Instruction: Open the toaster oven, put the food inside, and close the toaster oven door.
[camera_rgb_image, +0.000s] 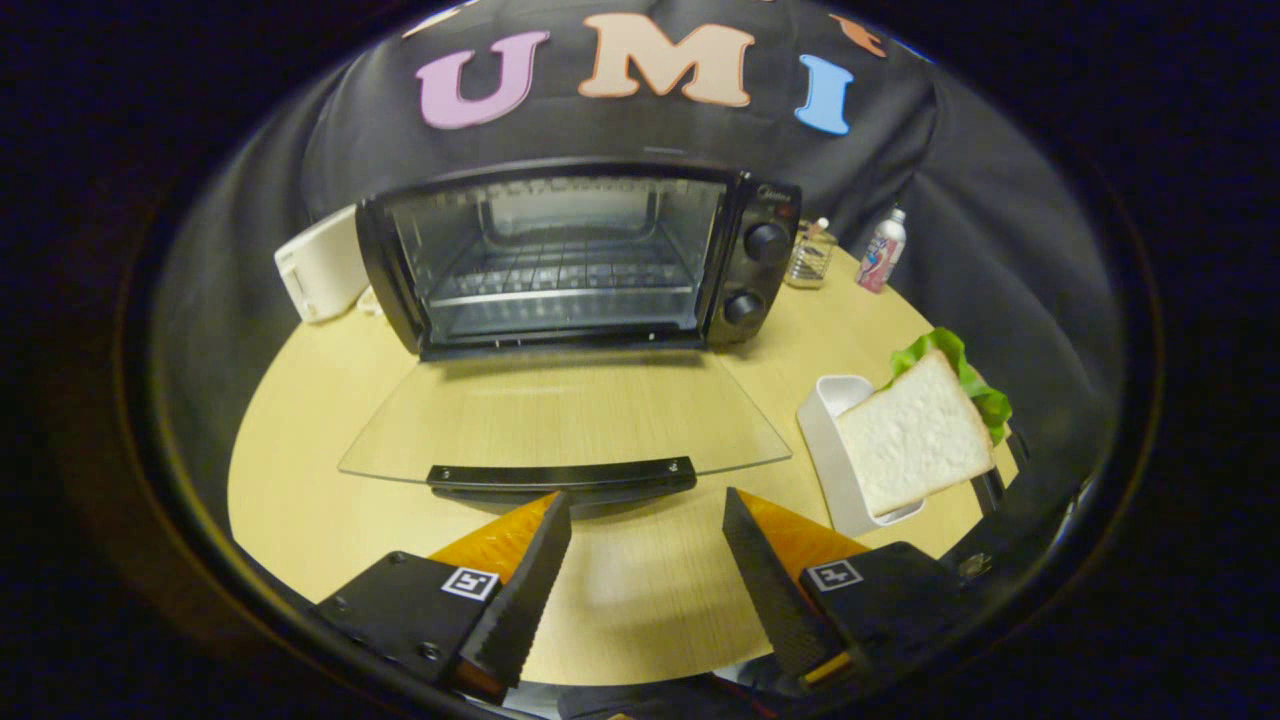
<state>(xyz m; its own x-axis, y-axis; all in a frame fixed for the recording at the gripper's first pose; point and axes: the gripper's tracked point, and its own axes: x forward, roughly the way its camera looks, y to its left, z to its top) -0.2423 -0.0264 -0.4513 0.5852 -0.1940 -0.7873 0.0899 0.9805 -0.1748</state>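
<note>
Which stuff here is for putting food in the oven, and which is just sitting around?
For the job:
toaster oven, its glass door already folded down
bread slice leaning on the white dish
gripper, open, holding nothing

Just sitting around:
bottle
glass jar
white appliance

Black toaster oven (580, 255) sits at far side of the light wood desk (300, 470), front facing the tool (647, 520), two round knobs (767, 242) stacked on its right panel. Glass door (560, 415) hangs fully open, lying flat and low over the desk, black handle (562, 474) just ahead of the tool's fingertips. Inside: wire rack (560, 270), bare. Tool's fingers spread apart, gripping nothing. White bread slice (915, 435) leans tilted on a white tray (835, 430) right of the door, green lettuce (965, 375) behind it
</note>
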